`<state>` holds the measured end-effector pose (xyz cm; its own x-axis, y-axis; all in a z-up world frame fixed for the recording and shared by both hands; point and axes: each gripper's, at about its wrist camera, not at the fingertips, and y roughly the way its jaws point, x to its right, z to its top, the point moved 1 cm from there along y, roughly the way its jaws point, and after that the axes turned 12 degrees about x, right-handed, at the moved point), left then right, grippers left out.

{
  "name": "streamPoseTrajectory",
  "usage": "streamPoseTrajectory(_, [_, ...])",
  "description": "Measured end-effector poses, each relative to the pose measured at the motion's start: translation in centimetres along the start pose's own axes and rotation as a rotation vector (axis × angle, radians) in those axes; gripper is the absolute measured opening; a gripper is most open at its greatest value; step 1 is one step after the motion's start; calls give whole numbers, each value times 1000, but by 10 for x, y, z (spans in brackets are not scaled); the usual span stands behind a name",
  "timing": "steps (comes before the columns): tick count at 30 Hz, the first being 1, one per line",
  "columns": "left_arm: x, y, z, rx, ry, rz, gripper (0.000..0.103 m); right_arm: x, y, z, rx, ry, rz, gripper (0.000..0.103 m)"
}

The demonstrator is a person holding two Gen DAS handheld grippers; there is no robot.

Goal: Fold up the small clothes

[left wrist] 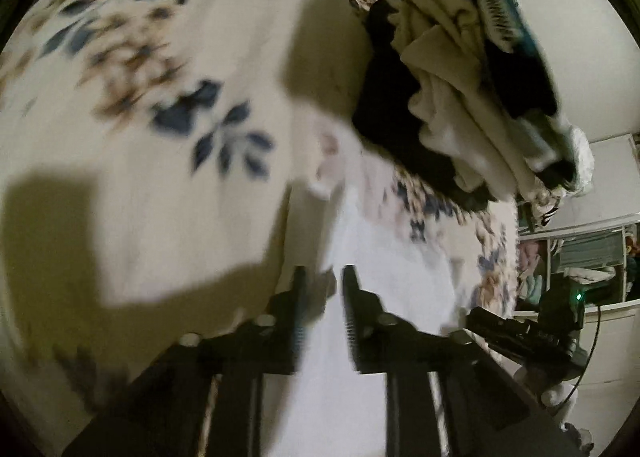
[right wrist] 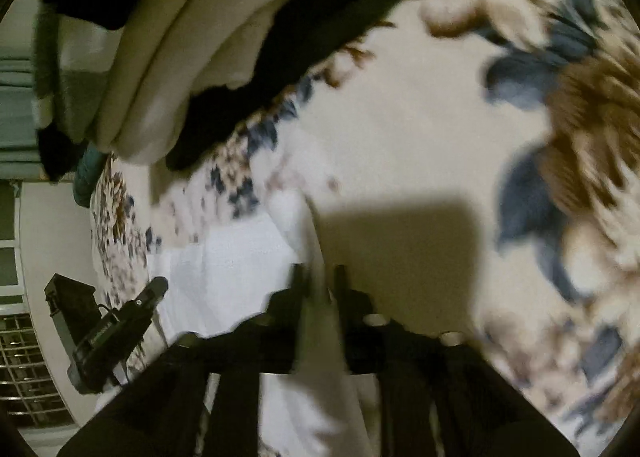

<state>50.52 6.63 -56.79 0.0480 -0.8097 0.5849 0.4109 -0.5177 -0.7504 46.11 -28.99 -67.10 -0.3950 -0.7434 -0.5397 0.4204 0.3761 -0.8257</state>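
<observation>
Step in hand: gripping a white garment (left wrist: pixel 360 257) spread on the floral bedsheet (left wrist: pixel 180 177) for a fold. The right gripper (right wrist: pixel 318 277) stands narrowly parted, pinching the garment's right edge. The left gripper (left wrist: pixel 322 277) is equally narrow over the left edge; whether cloth is caught cannot be told. A pile of clothes (left wrist: pixel 460 97) lies beyond. Next move likely requires lifting both corners together.

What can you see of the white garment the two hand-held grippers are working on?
The white garment looks like thin, soft cloth, plain and blurred. It lies on the flowered bedsheet, just below the clothes pile. A raised fold of its edge stands between the fingers of the right hand-held gripper; the left hand-held gripper is over its other edge. Whether either one presses on it can't be told.
</observation>
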Motion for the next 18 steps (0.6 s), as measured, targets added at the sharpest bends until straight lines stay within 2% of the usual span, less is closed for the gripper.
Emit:
streamPoseTrajectory(1, [-4,-12,-12,2,-8,5,34,5,-11,-13,-10,0,9,31])
streamPoseTrajectory(4, [-13,-33,-46,-4,-42,25,45,19,-23,-51,-73,3,3,32])
streamPoseTrajectory(7, [-23,-35,-79,-31,-94,32,44,30,-18,-82,-128,19,17,32])
streamPoseTrajectory(9, [-24,-36,-94,-17,-114,34,39,35,-13,-95,-137,30,26,32])
streamPoseTrajectory(10, [-24,-35,-100,-8,-123,30,17,37,-13,-99,-130,37,33,29])
streamPoseTrajectory(11, [-23,-35,-102,-6,-122,43,7,40,-16,-100,-115,45,41,17])
streamPoseTrajectory(13, [-24,-37,-105,12,-122,64,6,43,-21,-103,-79,60,45,13])
streamPoseTrajectory(18, [-28,-42,-101,7,-144,75,6,41,-26,-105,-63,11,-12,12])
